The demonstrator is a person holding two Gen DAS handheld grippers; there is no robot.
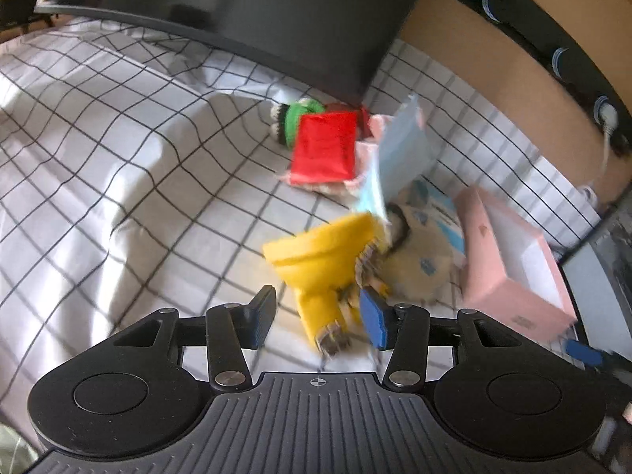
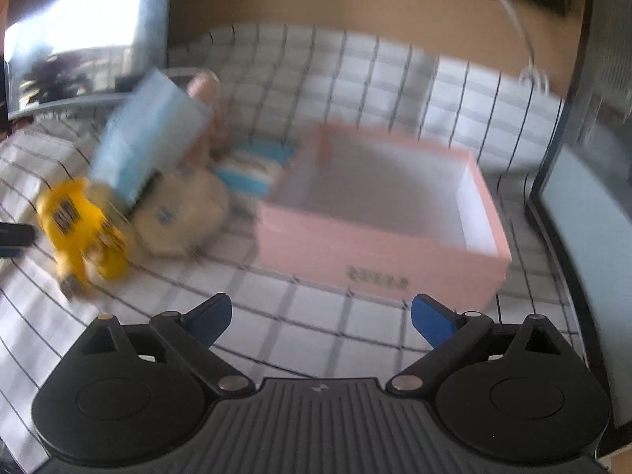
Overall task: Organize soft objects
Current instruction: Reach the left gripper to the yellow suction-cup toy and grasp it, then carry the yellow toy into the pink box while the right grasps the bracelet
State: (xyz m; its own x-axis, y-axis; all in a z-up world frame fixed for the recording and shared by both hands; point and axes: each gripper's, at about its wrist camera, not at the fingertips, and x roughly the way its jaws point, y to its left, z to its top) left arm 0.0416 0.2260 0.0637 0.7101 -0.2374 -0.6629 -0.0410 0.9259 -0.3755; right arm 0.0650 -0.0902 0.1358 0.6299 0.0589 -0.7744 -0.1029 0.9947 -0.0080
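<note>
A yellow plush toy [image 1: 320, 260] lies on the checked sheet, partly between my left gripper's [image 1: 320, 316] open fingers, which do not clamp it. It also shows in the right wrist view [image 2: 83, 225]. Behind it lie a beige soft pouch [image 1: 418, 264], a light blue packet [image 1: 399, 154], a red pouch [image 1: 324, 146] and a green knitted toy [image 1: 300, 116]. An open pink box [image 2: 379, 245] stands just ahead of my right gripper [image 2: 320, 316], which is open and empty. The box looks empty.
A dark monitor [image 1: 252, 8] stands at the back over the checked sheet [image 1: 118, 158]. A blue and white packet [image 2: 252, 168] lies beside the pink box. A wooden wall [image 2: 355, 4] with a white cable [image 2: 513, 15] runs behind. A dark screen [image 2: 584, 197] stands at the right.
</note>
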